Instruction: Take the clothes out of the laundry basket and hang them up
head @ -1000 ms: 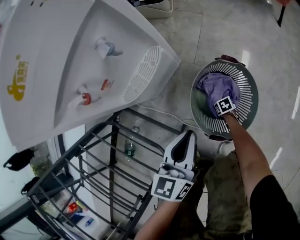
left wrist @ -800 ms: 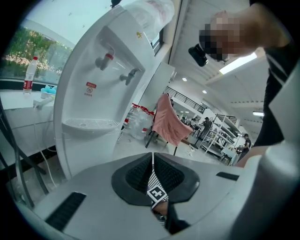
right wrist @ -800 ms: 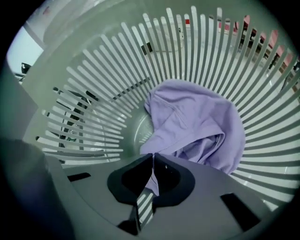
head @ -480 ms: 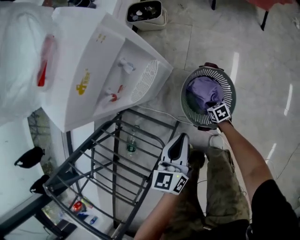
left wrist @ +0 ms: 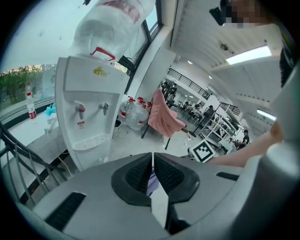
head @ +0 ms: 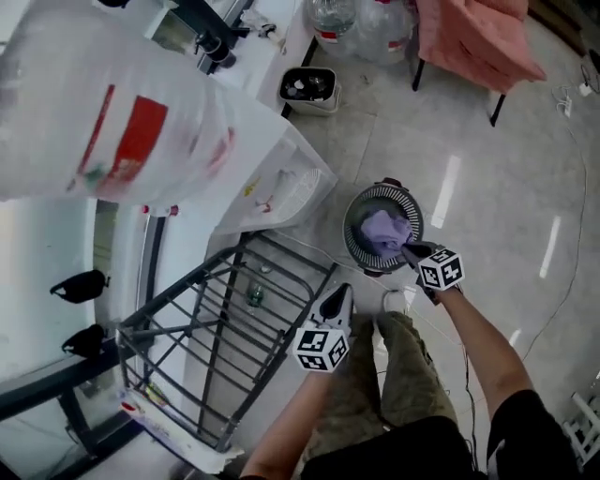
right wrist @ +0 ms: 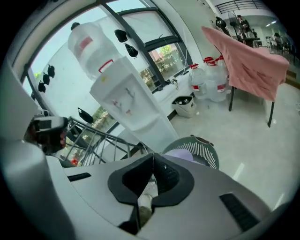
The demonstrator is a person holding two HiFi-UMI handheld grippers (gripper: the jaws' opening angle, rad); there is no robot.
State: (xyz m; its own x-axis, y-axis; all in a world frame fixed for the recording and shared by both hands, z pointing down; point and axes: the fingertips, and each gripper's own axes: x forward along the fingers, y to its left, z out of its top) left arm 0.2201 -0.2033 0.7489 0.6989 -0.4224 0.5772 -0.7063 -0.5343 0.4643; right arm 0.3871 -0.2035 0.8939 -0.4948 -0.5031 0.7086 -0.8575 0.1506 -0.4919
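Observation:
A round grey laundry basket (head: 352,239) stands on the floor and shows again in the right gripper view (right wrist: 208,149). A purple garment (head: 382,228) lies on top in it, over something dark green. My right gripper (head: 408,248) is above the basket's near rim. Its jaws are shut and appear to pinch the purple garment's (right wrist: 180,154) near edge. My left gripper (head: 341,291) is held over the person's legs, shut with nothing in it. A dark metal drying rack (head: 225,319) stands to its left.
A white water dispenser (head: 272,178) with a big bottle on top stands behind the rack. Beyond it are a small white bin (head: 307,89), water jugs (head: 356,19) and a pink cloth (head: 473,37) draped over a chair. Tiled floor surrounds the basket.
The right gripper has risen from inside the basket to above its rim. The left gripper has risen too. The head view has pulled upward, so the basket looks smaller.

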